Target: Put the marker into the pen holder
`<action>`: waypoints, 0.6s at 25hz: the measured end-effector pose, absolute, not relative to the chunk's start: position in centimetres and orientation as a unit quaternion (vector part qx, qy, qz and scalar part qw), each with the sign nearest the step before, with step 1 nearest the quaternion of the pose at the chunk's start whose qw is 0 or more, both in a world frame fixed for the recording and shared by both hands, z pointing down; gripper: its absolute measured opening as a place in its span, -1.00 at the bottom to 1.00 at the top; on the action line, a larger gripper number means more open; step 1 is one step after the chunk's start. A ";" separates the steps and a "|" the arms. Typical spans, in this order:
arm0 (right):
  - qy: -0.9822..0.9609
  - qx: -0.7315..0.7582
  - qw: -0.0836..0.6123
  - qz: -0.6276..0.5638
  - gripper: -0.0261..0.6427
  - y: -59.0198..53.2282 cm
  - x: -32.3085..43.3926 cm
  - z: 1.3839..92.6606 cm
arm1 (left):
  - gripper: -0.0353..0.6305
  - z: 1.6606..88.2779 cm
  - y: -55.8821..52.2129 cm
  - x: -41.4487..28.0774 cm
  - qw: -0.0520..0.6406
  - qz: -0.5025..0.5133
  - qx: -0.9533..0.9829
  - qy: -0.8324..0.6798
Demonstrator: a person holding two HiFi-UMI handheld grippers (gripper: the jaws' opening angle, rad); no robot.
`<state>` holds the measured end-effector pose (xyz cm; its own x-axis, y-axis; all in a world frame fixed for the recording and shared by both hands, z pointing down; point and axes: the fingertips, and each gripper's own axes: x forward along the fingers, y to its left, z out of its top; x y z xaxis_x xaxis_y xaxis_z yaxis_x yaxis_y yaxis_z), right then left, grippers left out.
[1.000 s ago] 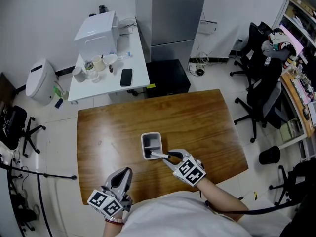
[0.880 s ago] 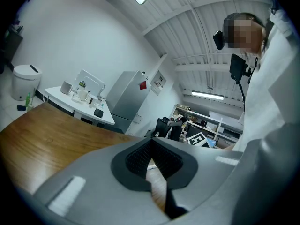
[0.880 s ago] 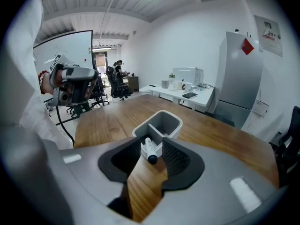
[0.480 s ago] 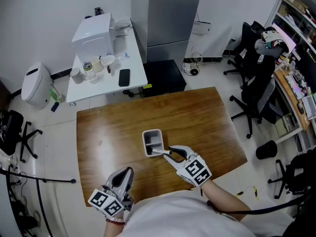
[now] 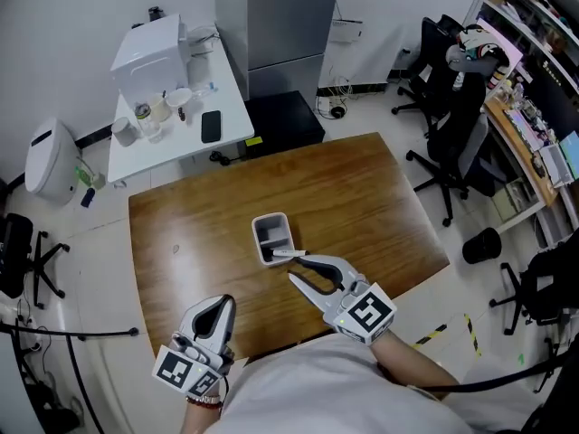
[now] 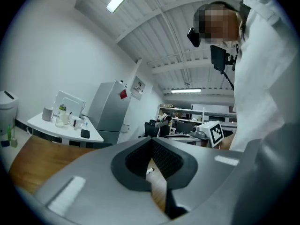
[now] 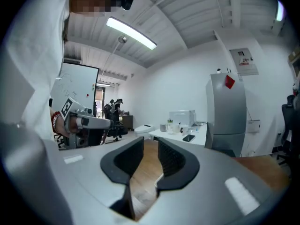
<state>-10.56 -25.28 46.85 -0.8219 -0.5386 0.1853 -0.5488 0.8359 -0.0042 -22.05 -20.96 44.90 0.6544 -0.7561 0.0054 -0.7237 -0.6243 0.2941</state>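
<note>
The grey-white pen holder stands on the wooden table. The white marker rests at the holder's near end, one end sticking out over the rim to the right. My right gripper hovers just in front of it; its jaws have just been closing but stand open, with nothing between them. Its own view shows only bare wood between its jaws. My left gripper is shut and empty near the table's front edge. The left gripper view catches the marker small behind the shut jaws.
Behind the table stands a white side table with a phone, cups and a white appliance, next to a grey fridge. Office chairs and a black bin are on the right.
The right gripper held the marker over the holder, then let go, rose and drew back toward me. The marker stays at the holder. The left gripper rose slightly.
</note>
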 end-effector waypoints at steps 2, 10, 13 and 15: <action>-0.955 0.284 0.079 0.016 -0.67 -25.3 -10.9 45.6 | -0.94 44.2 -21.0 -21.6 0.128 -0.059 0.901 -0.411; -0.951 0.301 0.068 0.002 -0.67 -23.2 -8.1 43.9 | -0.94 41.7 -19.7 -18.7 0.112 -0.071 0.905 -0.405; -0.947 0.314 0.070 0.007 -0.67 -20.8 -5.4 43.8 | -0.94 41.3 -18.1 -16.6 0.115 -0.075 0.908 -0.396; -0.943 0.326 0.070 0.016 -0.67 -19.1 -3.1 44.0 | -0.94 41.4 -16.4 -15.3 0.122 -0.073 0.908 -0.395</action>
<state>-3.07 -19.14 43.97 -0.7774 -0.6128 0.1418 -0.6173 0.7866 0.0149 -15.25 -16.41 41.42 0.6776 -0.7346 -0.0362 -0.6990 -0.6585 0.2790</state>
